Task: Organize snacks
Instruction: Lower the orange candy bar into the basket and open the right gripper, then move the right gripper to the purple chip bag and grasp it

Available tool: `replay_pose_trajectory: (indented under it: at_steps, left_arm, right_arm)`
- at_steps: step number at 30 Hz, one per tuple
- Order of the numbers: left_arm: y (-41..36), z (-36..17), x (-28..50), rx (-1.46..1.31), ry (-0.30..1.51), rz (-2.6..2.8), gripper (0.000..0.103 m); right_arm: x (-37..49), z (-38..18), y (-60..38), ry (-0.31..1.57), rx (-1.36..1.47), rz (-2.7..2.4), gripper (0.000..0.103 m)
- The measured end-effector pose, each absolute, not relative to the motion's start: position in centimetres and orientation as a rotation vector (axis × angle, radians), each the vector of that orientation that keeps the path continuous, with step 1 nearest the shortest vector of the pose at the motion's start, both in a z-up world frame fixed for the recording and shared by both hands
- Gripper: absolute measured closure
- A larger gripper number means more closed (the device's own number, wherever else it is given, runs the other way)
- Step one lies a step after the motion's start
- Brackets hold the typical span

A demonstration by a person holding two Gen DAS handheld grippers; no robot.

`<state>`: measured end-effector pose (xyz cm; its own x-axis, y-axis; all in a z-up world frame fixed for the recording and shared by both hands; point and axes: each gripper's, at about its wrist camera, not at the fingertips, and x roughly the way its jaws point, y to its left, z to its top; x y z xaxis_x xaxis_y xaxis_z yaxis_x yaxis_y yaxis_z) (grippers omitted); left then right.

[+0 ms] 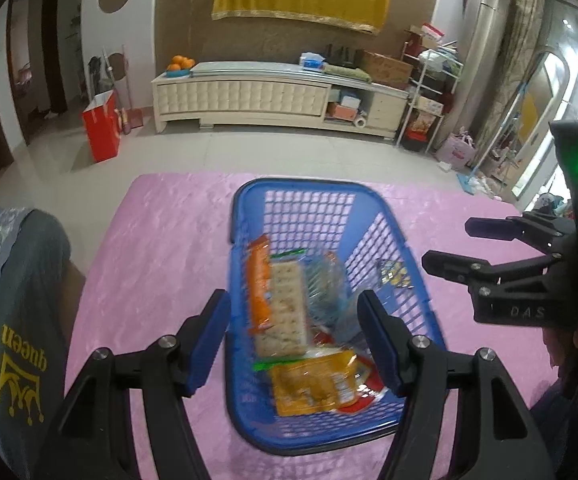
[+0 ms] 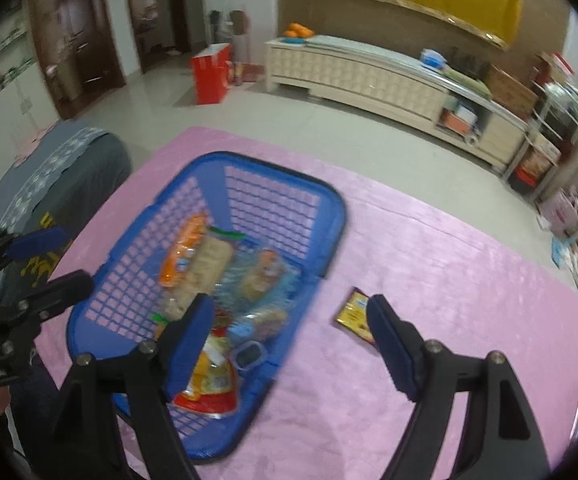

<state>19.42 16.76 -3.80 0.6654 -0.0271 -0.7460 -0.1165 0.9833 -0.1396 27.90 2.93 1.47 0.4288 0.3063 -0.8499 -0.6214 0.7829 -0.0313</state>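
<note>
One small snack packet [image 2: 355, 314] is lying on the pink cloth [image 2: 449, 280], just right of the blue basket [image 2: 341, 216] (already holding the rest). The right gripper [image 2: 289, 340], jaws apart and empty, is hovering nearer it; the left gripper [image 1: 295, 338], also apart, is hanging over the basket.

L gripper [image 1: 295, 340] & R gripper [image 2: 291, 340]: fingers spread wide, nothing held.

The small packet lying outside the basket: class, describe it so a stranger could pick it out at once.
Start at the pink tablecloth and find the blue basket full of snacks. Just beside its right wall, flat on the cloth, lies a small yellow and dark packet, near the open right gripper. It alone is outside the basket.
</note>
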Motion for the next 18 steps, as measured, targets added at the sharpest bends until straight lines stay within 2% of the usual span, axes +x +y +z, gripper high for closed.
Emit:
replay_pose_trajectory:
  at_steps: [9, 12, 15, 18]
  left_arm:
    - [14.5, -3.6, 22.6, -0.136, 0.889, 0.065, 0.033]
    - [13.7, -4.1, 23.8, -0.101, 0.919, 0.071, 0.033]
    - [13.0, -5.3, 25.0, -0.070, 0.961, 0.068, 0.025]
    - [12.6, -6.5, 26.2, -0.071, 0.994, 0.054, 0.025]
  right_arm:
    - [30.8, 1.2, -0.3, 0.999, -0.342, 0.531, 0.021]
    - [31.5, 0.5, -1.3, 1.012, -0.339, 0.534, 0.021]
    - [32.2, -0.7, -1.5, 1.048, -0.358, 0.539, 0.020]
    - [32.7, -1.9, -1.3, 1.072, -0.418, 0.552, 0.020]
